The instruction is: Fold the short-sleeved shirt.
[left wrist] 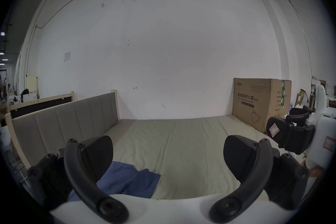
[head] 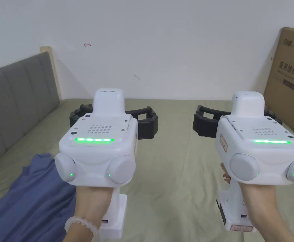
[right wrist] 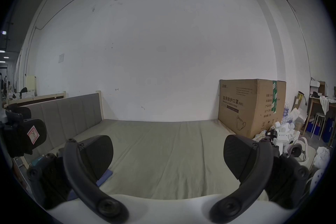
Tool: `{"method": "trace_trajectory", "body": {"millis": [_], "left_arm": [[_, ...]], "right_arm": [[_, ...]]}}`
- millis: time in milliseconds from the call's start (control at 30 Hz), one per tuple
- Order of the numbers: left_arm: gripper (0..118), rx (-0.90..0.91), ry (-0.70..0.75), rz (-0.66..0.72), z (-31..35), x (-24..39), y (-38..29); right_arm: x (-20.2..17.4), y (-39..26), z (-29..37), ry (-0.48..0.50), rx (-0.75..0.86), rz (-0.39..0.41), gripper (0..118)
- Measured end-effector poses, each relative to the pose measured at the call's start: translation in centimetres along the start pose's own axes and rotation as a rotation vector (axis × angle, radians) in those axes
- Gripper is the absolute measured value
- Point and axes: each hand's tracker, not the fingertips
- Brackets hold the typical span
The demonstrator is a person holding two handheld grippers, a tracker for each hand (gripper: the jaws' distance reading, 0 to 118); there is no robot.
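Olive-sheeted bed (head: 174,164) against a white wall, grey headboard (head: 17,104) far left. Blue shirt (head: 32,201) crumpled at near-left edge. Left gripper (left wrist: 168,155) hovering, fingers spread, empty. Right gripper (right wrist: 168,155) same deal. Cardboard box (head: 290,82) far right.

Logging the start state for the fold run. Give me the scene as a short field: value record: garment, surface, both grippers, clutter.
garment: blue shirt, crumpled, unfolded, on the near left part of the bed
surface: bed with olive-green sheet, grey headboard along its left side
left gripper: fingers apart, nothing between them, held above the bed, shirt below and to its left
right gripper: fingers apart, nothing between them, over bare sheet
contact with shirt: none by either gripper
clutter: cardboard box at the far right edge of the bed
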Motion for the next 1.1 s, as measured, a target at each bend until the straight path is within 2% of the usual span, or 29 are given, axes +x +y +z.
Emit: {"method": "trace_trajectory", "body": {"millis": [500, 1100], "left_arm": [[118, -0.018, 0.011, -0.025, -0.39, -0.25, -0.10], [118, -0.030, 0.026, -0.014, -0.90, -0.44, -0.27]], "right_arm": [[-0.33, -0.25, -0.22, 0.000, -0.004, 0.030, 118], [-0.19, -0.38, -0.67, 0.005, -0.013, 0.021, 118]]}}
